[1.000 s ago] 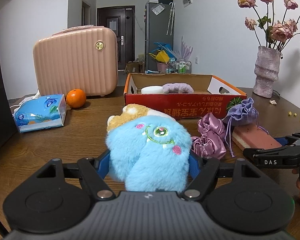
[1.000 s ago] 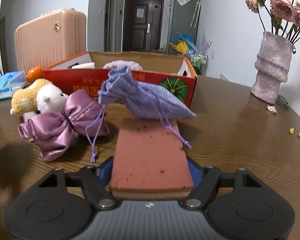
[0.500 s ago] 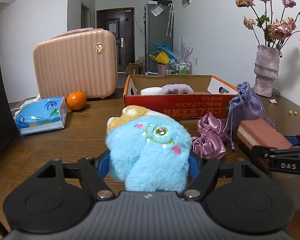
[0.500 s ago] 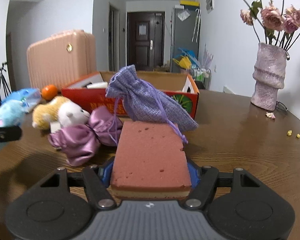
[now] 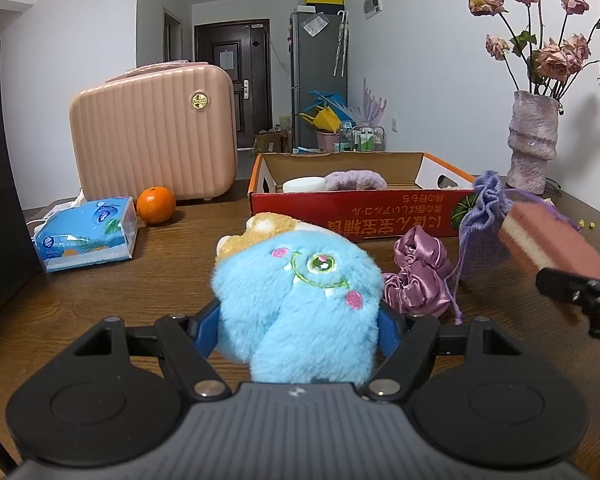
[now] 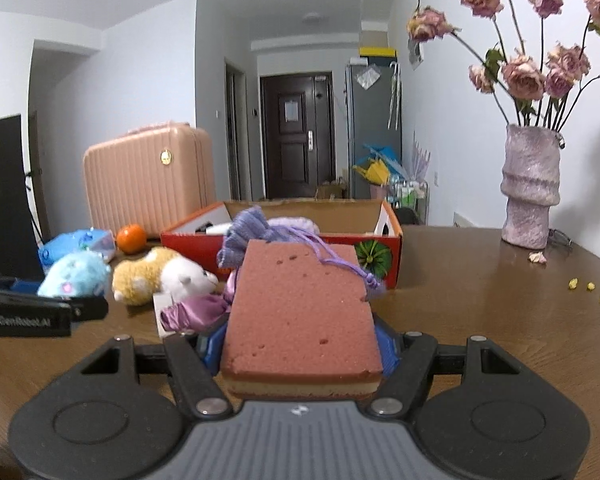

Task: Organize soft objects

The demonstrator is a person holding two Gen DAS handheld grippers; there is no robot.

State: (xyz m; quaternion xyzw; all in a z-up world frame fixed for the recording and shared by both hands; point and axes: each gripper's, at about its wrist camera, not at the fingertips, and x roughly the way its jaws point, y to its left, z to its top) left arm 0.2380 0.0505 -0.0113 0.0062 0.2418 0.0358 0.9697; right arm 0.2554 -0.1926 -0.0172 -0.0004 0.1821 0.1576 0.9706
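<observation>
Over the last second the right gripper (image 6: 302,344) had lifted the pink sponge (image 6: 302,312) off the tabletop (image 6: 480,280), lavender drawstring pouch (image 6: 248,236) draped on it, centre frame. The left gripper (image 5: 298,324) stayed clamped on the blue plush (image 5: 298,300); both looked bound for the red box (image 5: 360,216).

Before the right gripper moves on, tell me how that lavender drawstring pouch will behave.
The lavender drawstring pouch looks floppy: its gathered cloth slumps over the pink sponge held by the right gripper. It probably weighs little. Its cord trails across the sponge, so it may drag or snag.
</observation>
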